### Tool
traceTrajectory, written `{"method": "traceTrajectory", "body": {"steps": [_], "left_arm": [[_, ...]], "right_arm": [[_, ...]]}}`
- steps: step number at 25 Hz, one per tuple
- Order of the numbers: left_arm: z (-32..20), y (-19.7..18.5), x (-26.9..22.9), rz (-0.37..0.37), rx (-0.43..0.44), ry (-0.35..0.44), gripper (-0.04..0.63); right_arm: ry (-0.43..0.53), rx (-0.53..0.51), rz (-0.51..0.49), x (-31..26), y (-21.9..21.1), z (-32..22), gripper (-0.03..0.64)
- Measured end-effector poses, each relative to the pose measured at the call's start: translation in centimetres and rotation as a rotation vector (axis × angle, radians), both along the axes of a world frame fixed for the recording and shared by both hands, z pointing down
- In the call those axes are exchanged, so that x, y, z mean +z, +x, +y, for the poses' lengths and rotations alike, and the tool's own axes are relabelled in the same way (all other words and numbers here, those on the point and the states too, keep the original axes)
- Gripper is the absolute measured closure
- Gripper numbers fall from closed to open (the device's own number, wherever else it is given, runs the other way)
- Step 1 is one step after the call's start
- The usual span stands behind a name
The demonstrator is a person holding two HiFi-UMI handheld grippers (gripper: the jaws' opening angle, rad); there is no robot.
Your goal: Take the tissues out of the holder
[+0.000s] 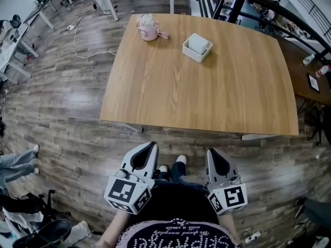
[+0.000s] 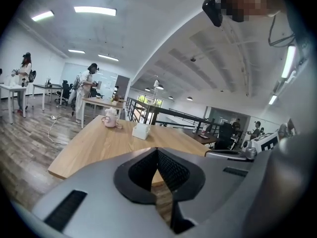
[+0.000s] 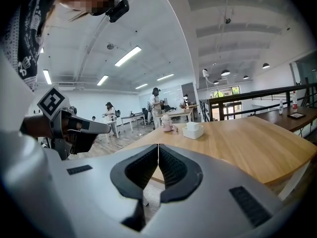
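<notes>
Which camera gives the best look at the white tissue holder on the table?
The head view: it looks down into the tissue holder, so its square rim and the tissues inside show. Both gripper views catch it only as a small white box, side-on, far across the table.

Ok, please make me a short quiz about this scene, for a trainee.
1. True or false: the white tissue holder stands on the wooden table.
2. The left gripper and the right gripper are: A) touching the holder; B) shut, short of the table; C) holding tissues.
3. What colour is the small object left of the holder in the head view?
Key: 1 true; 2 B; 3 pink.
</notes>
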State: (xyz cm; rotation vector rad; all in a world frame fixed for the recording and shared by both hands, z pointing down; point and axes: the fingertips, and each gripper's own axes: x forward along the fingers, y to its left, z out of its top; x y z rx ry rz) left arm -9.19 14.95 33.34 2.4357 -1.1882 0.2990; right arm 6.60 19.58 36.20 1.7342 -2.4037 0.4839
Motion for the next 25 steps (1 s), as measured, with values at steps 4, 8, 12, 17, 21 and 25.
{"method": "traceTrajectory", "body": {"steps": [4,8,12,17,21,25], "left_arm": [[-1.1,0.5,0.0,-0.008,-0.019,0.009,0.591],[-1.8,1.4,-0.3,-0.004,-0.028,0.022,0.591],[-2.8,2.5,-0.7,0.003,-0.033,0.054,0.591],[-3.7,3.6,-1.0,-0.003,-0.03,0.082,0.591],[-4.2,4.8,-1.3,-0.016,0.015,0.132,0.591],[-5.3,5.4,-2.3,-0.054,0.065,0.231,0.591]], "right_arm": [[0.007,-0.007,0.008,-0.1,1.2,-1.0,0.604],[0.024,-0.023,0.012,-0.4,1.9,-1.9,0.604],[0.037,-0.03,0.013,-0.4,2.9,-2.9,0.604],[0.042,-0.036,0.015,-0.3,4.0,-3.7,0.604],[0.037,-0.025,0.017,-0.1,4.9,-4.3,0.604],[0.041,-0.011,0.025,-0.4,5.8,-5.1,0.604]]}}
